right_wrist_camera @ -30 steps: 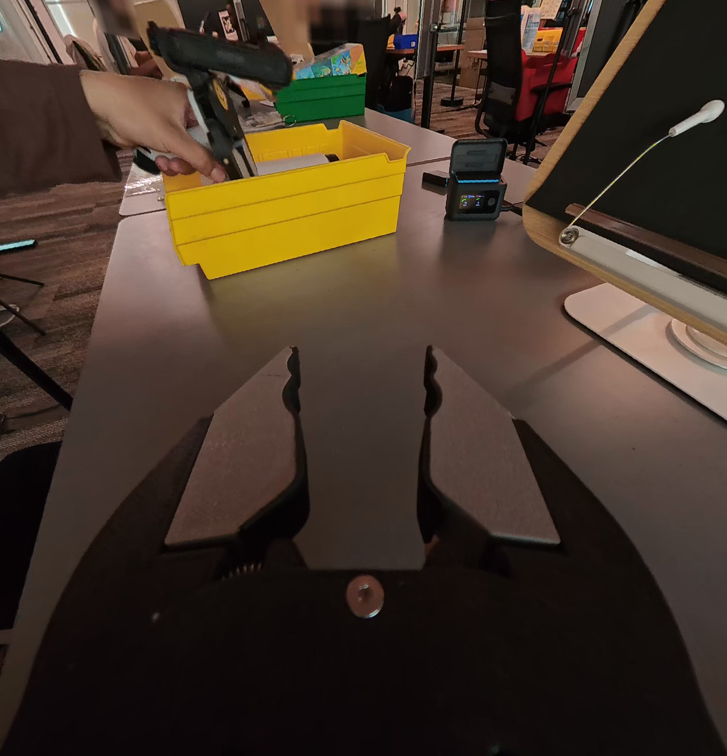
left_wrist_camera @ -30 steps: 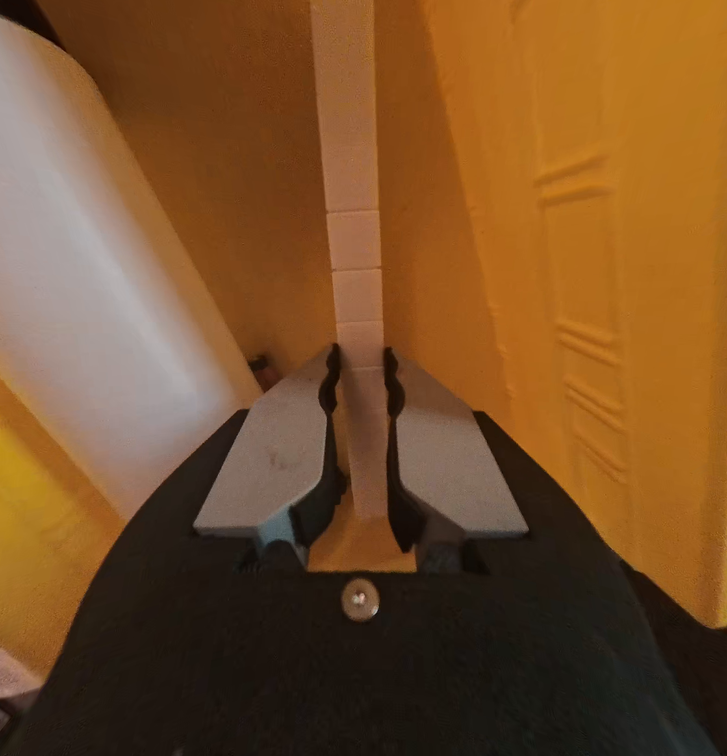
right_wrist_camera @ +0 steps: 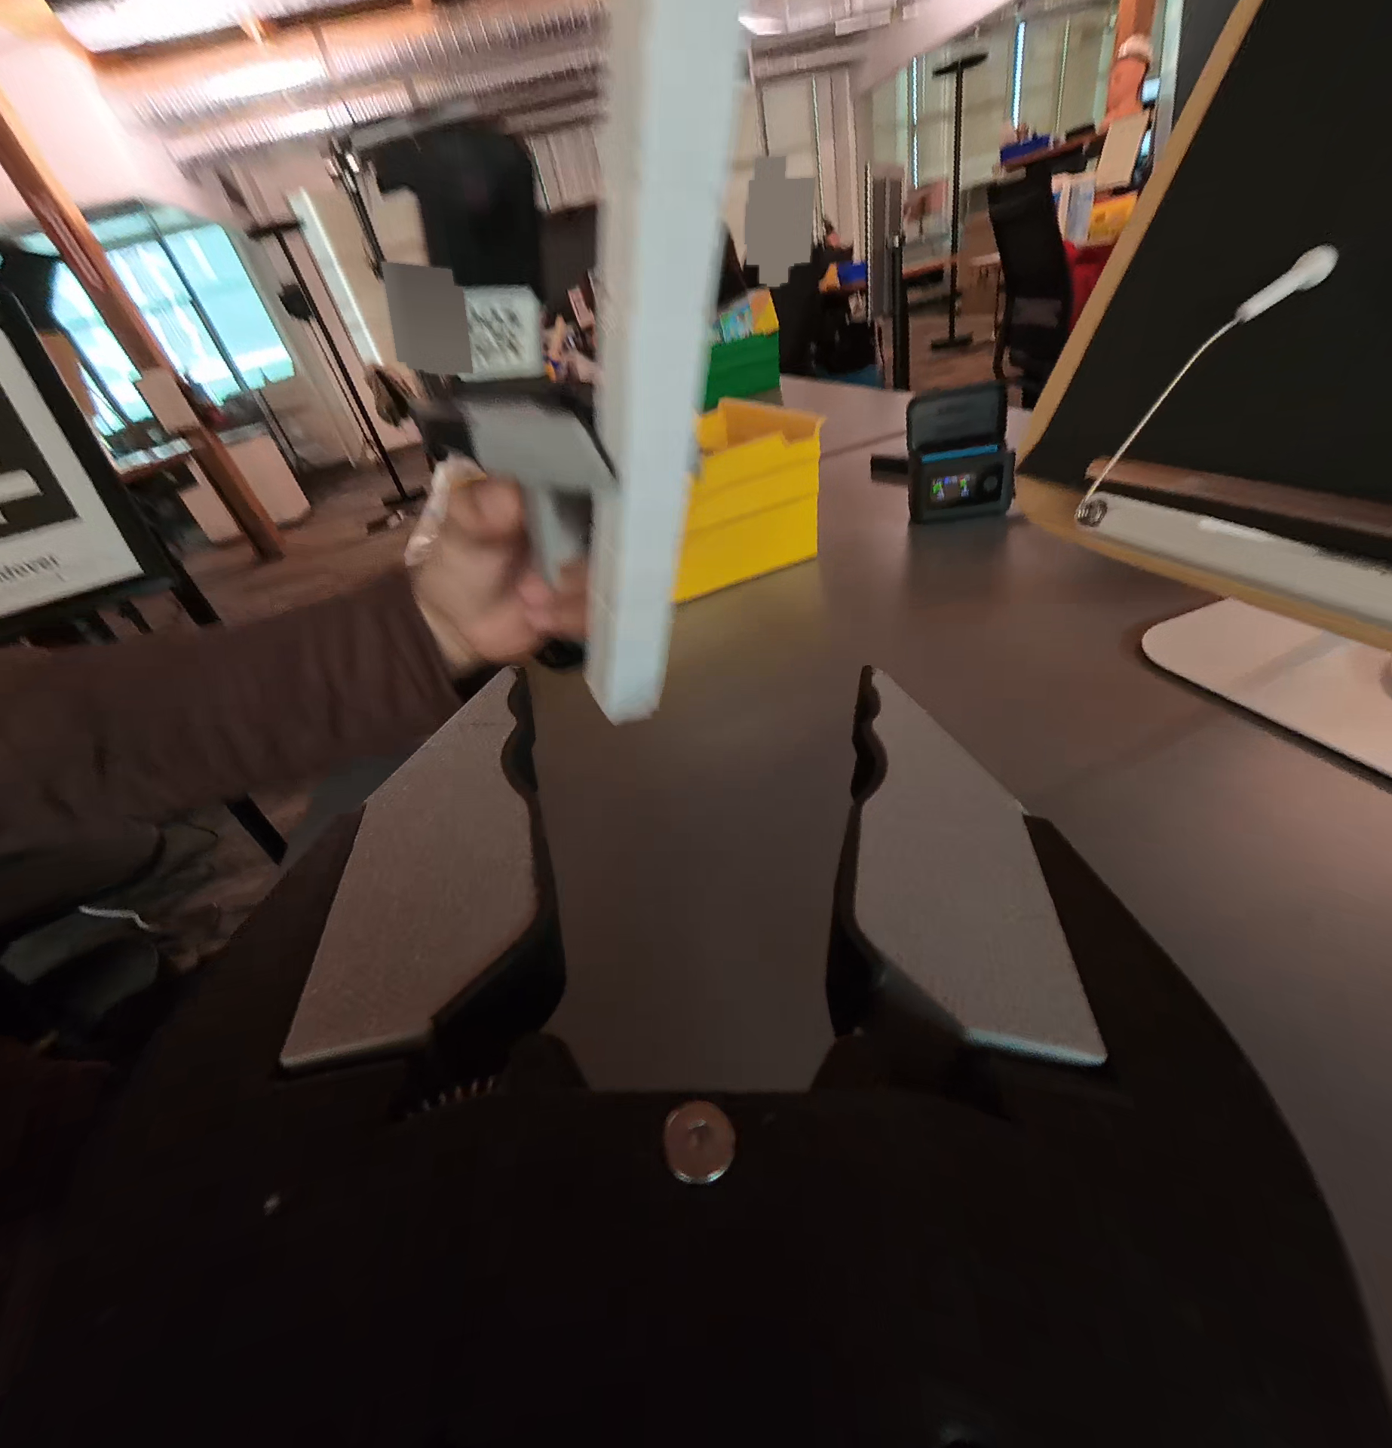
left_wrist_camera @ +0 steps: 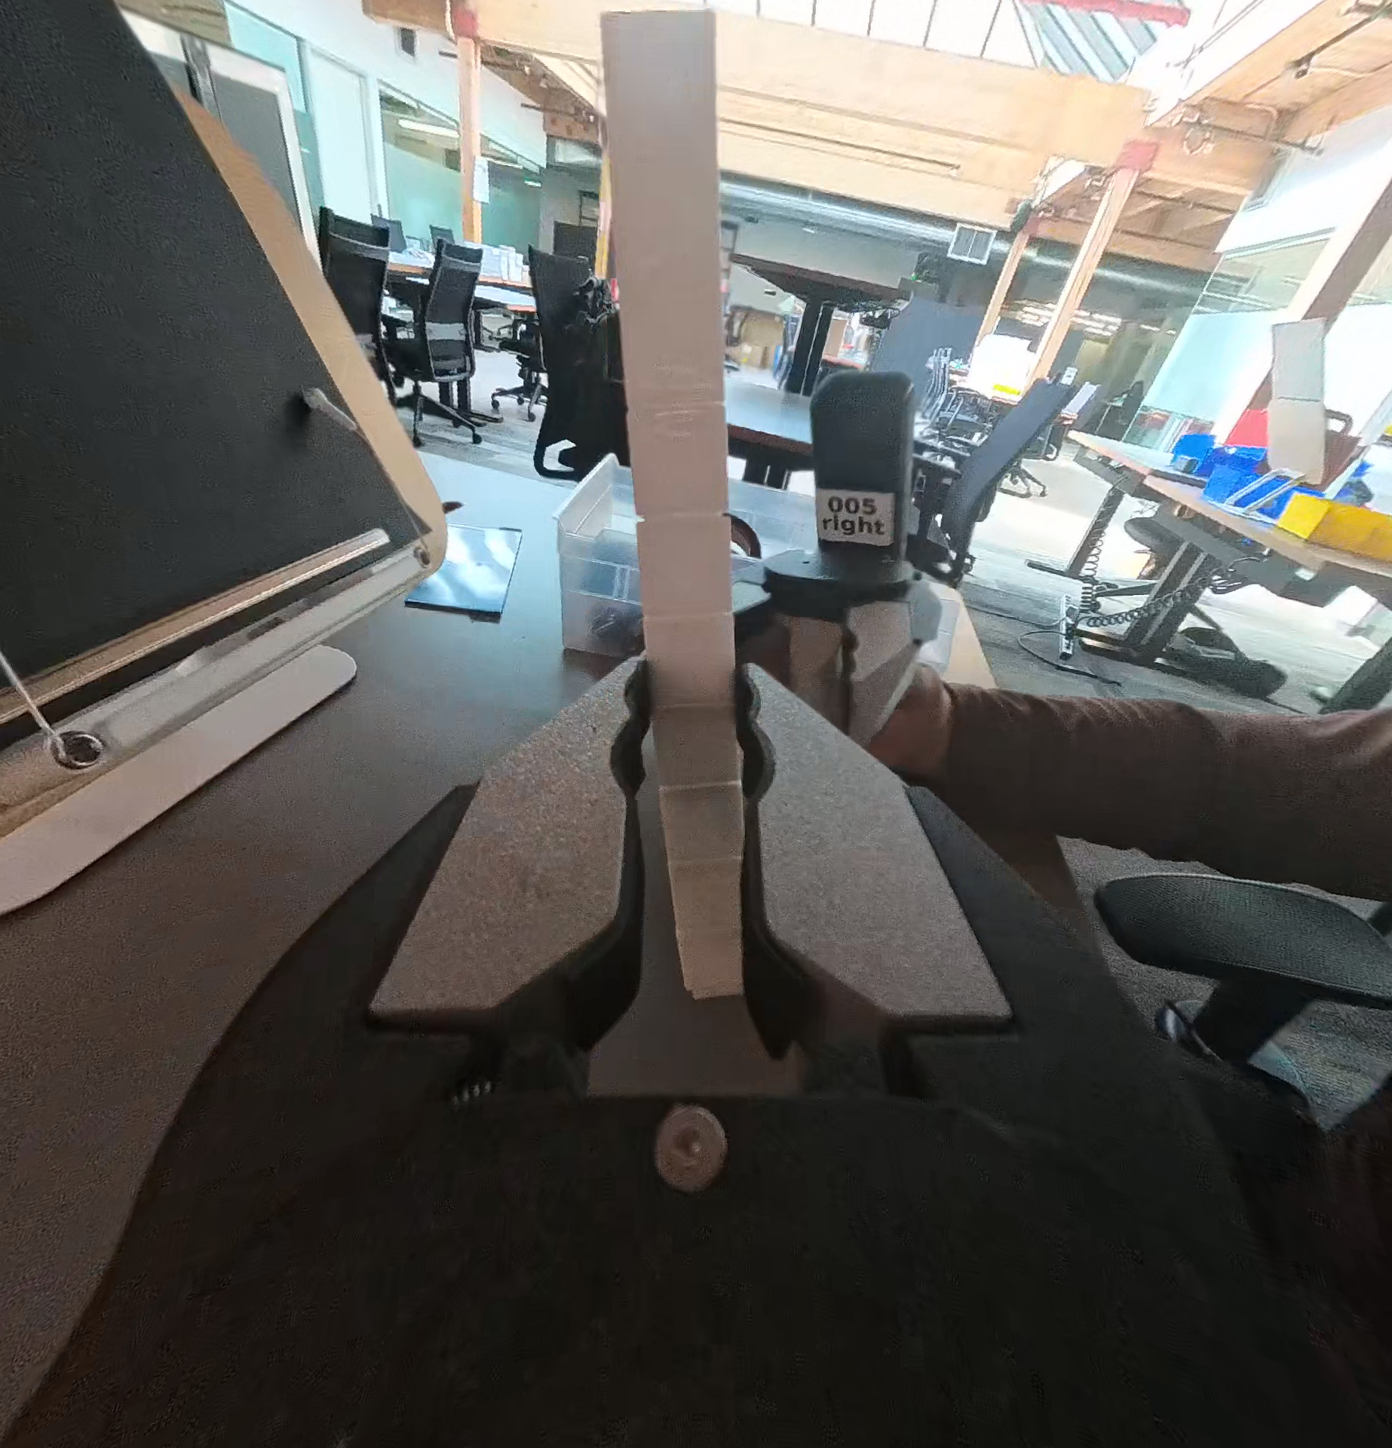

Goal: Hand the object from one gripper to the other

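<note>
The left gripper point(left_wrist_camera: 693, 709) is clamping a long white segmented strip point(left_wrist_camera: 673, 376) between its 2 fingers, the strip standing upright and reaching well above the fingertips while its lower end is sitting down between the pads. In the right wrist view that same strip is hanging blurred in front of the camera, its lower end hovering just above and between the fingertips of the right gripper point(right_wrist_camera: 697, 717), whose fingers are standing wide apart with nothing between them. In the left wrist view the right gripper is showing farther off, carrying a small white sticker with printed characters point(left_wrist_camera: 855, 515); a brown sleeve point(left_wrist_camera: 1147, 776) is reaching to it. A hand point(right_wrist_camera: 485, 576) is gripping the left tool beside the strip. On the dark table point(right_wrist_camera: 951, 666) a yellow bin point(right_wrist_camera: 755, 501) is sitting behind the strip, a small dark device with a lit screen point(right_wrist_camera: 961, 470) is standing near it, and a tilted black board on a white stand point(right_wrist_camera: 1265, 313) is occupying the right. A clear plastic box point(left_wrist_camera: 599, 548) is resting behind the strip. A black-and-white marker sign point(right_wrist_camera: 19, 486) is too cropped to read.
</note>
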`<state>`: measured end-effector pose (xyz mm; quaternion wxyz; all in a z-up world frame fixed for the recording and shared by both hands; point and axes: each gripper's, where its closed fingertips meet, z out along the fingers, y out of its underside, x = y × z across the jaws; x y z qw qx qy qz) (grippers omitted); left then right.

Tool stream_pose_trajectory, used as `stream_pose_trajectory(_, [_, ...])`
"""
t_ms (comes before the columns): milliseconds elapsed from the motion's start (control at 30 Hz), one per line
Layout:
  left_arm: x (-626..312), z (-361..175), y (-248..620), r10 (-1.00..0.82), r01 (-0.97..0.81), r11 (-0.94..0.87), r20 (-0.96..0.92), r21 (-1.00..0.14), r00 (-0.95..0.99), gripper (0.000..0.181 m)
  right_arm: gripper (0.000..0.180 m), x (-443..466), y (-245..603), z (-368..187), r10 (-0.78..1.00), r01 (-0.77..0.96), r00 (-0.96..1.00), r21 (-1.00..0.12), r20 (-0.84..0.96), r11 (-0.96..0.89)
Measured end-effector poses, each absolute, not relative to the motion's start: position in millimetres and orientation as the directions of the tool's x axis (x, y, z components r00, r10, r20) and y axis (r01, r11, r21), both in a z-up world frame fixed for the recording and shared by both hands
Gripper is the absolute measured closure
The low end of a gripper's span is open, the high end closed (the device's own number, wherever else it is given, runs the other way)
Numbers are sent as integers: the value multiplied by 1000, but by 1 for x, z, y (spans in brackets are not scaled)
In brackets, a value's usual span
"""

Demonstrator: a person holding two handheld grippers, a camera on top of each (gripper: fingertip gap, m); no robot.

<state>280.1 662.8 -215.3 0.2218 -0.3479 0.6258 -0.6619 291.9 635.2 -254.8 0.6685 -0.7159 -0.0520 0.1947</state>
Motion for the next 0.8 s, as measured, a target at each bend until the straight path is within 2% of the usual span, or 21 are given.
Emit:
stream_pose_trajectory(200, [296, -239, 653, -645, -170, -183, 249, -968, -723, 163, 97, 304, 631, -242, 340, -225, 914, -974, -222, -31])
stream_pose_trajectory(367, [299, -261, 650, -638, -227, -121, 251, -966, -728, 163, 91, 307, 642, -240, 310, -185, 932, -982, -187, -36])
stream_pose_trajectory(433, [298, -261, 647, -620, -240, -126, 265, -963, -739, 163, 94, 306, 650, -236, 316, -195, 928, -980, -194, -32])
stream_pose_trajectory(500, [297, -257, 648, -626, -216, -128, 248, -968, -739, 163, 103, 299, 655, -227, 375, -227, 901, -974, -218, -20])
stream_pose_trajectory(600, [295, -252, 654, -624, -213, -158, 265, -964, -735, 163, 132, 293, 664, -218, 436, -228, 875, -974, -211, -13])
stream_pose_trajectory(633, [294, -252, 655, -618, -219, -171, 278, -961, -736, 163, 137, 291, 668, -218, 455, -223, 865, -974, -212, -30])
stream_pose_trajectory(667, [294, -251, 657, -613, -225, -181, 289, -957, -736, 163, 139, 290, 672, -220, 458, -214, 863, -975, -214, -53])
stream_pose_trajectory(733, [292, -250, 657, -595, -233, -194, 304, -953, -744, 163, 158, 293, 679, -222, 450, -203, 868, -977, -211, -67])
stream_pose_trajectory(800, [293, -252, 657, -593, -252, -195, 319, -948, -739, 163, 160, 292, 681, -224, 475, -231, 846, -969, -244, -86])
